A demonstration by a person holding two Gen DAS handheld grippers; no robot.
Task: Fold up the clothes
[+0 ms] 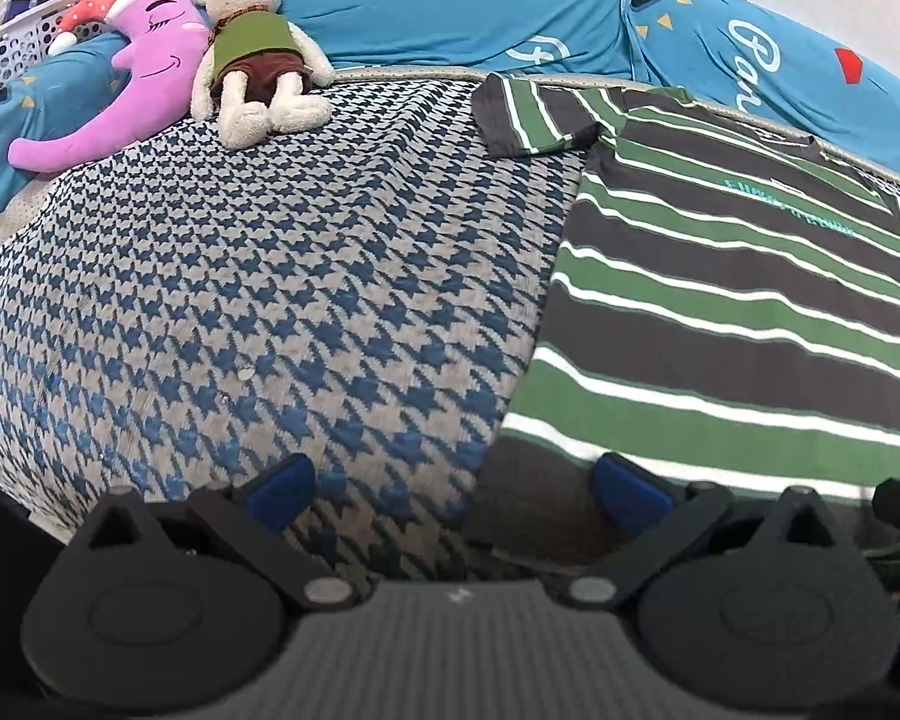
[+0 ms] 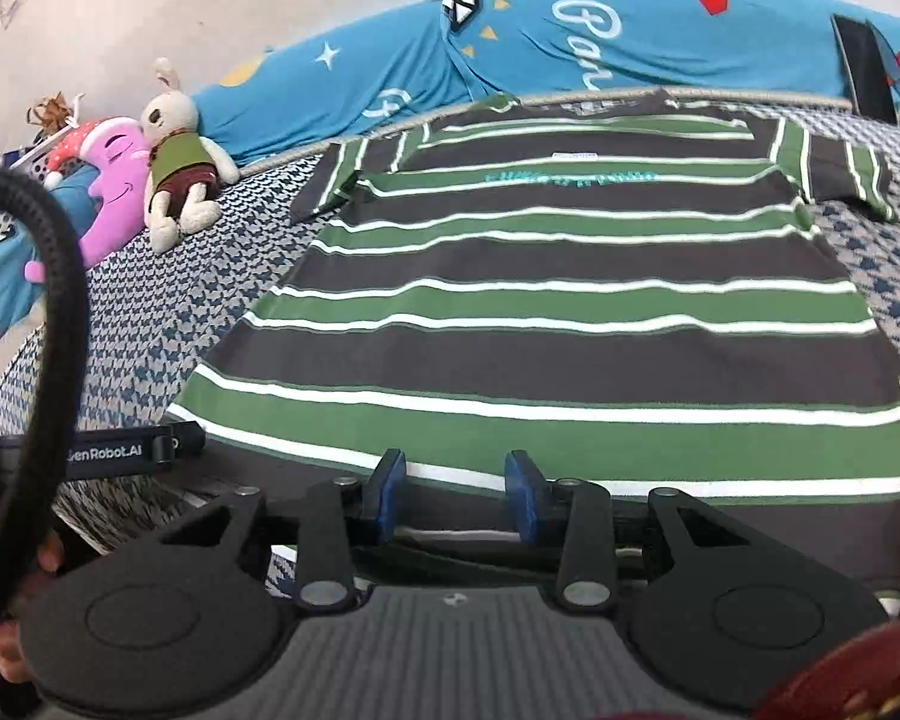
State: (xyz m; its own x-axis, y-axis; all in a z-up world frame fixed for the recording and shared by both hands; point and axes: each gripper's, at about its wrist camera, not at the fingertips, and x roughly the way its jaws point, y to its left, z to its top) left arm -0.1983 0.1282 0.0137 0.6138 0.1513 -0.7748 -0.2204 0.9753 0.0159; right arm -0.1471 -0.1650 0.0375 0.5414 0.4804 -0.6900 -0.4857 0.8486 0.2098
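A T-shirt (image 1: pixel 720 312) (image 2: pixel 570 300) striped in green, dark grey and white lies flat on the houndstooth bedspread (image 1: pixel 270 300), collar at the far end, both short sleeves spread out. My left gripper (image 1: pixel 456 483) is open wide, low at the shirt's near left corner; the right finger (image 1: pixel 624 489) rests over the hem and the left one over bare bedspread. My right gripper (image 2: pixel 457 492) is open at the middle of the near hem, with the hem fabric lying between and under its blue pads (image 2: pixel 390 489). Neither grips the cloth.
A plush rabbit (image 1: pixel 252 54) (image 2: pixel 177 168) and a purple moon pillow (image 1: pixel 144 78) lie at the far left. A rolled blue quilt (image 1: pixel 450 18) (image 2: pixel 570 42) runs along the wall. A white perforated basket (image 1: pixel 12 54) stands far left. A black cable (image 2: pixel 60 276) loops by the person's hand (image 2: pixel 6 654).
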